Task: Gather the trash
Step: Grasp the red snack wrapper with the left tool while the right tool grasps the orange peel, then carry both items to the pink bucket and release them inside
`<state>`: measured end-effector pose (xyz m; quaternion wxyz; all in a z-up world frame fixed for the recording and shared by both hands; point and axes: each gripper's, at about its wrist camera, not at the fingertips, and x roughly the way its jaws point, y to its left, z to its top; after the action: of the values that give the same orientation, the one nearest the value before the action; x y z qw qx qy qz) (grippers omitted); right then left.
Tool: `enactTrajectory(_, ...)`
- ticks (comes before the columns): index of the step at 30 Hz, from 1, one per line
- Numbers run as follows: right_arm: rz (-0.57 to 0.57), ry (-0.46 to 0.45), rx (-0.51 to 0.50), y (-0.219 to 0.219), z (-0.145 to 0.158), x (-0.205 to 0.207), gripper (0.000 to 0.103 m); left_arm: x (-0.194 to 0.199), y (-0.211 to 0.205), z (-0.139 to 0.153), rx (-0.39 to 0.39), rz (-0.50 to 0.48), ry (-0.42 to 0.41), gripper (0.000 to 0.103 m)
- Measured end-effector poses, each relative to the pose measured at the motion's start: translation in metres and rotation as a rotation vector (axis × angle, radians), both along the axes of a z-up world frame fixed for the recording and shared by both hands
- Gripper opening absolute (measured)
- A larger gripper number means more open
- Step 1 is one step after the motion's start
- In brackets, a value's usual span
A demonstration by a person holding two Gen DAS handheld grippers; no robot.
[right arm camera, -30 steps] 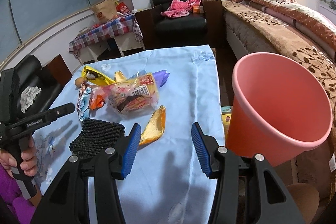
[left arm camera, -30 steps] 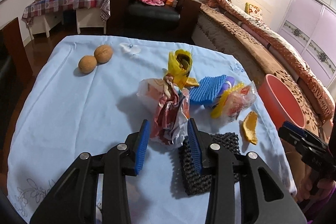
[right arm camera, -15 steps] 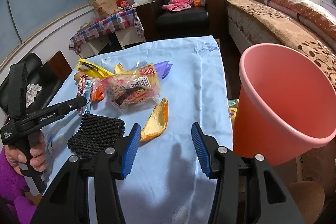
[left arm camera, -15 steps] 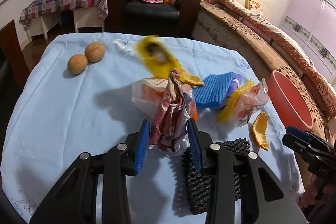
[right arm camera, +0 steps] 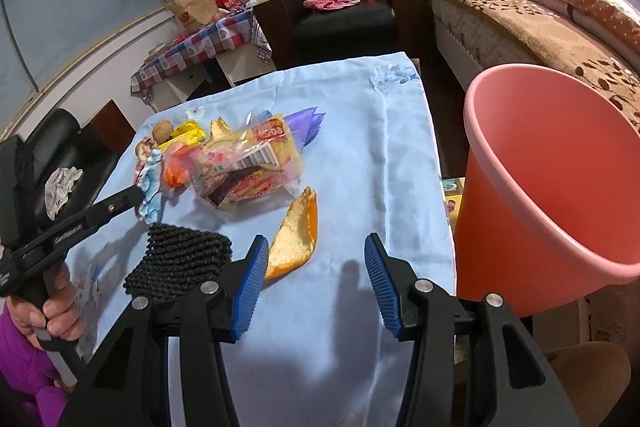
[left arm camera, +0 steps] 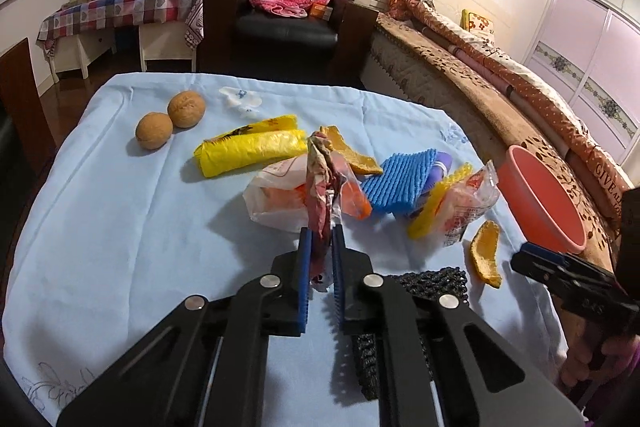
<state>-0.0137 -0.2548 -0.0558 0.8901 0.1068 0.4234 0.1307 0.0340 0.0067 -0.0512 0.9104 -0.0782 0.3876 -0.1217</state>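
The left gripper (left arm camera: 320, 247) is closing, its blue pads (left arm camera: 304, 267) pressed on the lower end of a crumpled wrapper (left arm camera: 322, 187), which stands upright between them above the blue cloth (left arm camera: 120, 227). Behind the wrapper lies a white bag (left arm camera: 276, 191), with a yellow bag (left arm camera: 248, 151), a blue foam net (left arm camera: 400, 179) and a clear snack bag (left arm camera: 468, 203) around it. Two walnuts (left arm camera: 170, 121) sit well apart at the far left. A black net (right arm camera: 180, 259) lies just beside the left gripper. The right gripper (right arm camera: 316, 271) hovers with its jaws apart and nothing between them, an orange peel (right arm camera: 296, 231) just ahead of its left pad. The pink bin (right arm camera: 560, 179) stands off the table's right edge.
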Motion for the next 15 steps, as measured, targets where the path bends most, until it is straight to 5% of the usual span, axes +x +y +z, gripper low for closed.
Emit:
enactTrajectory(5,0.014,0.054,0.044,0.004,-0.007,0.017,0.042,-0.005,0.002,0.005,-0.009,-0.008,-0.007,0.009)
enactTrajectory(15,0.025,0.111,-0.006,0.022,-0.014,0.028,0.006,-0.013,-0.003,0.017,-0.019,-0.029,-0.028,0.009)
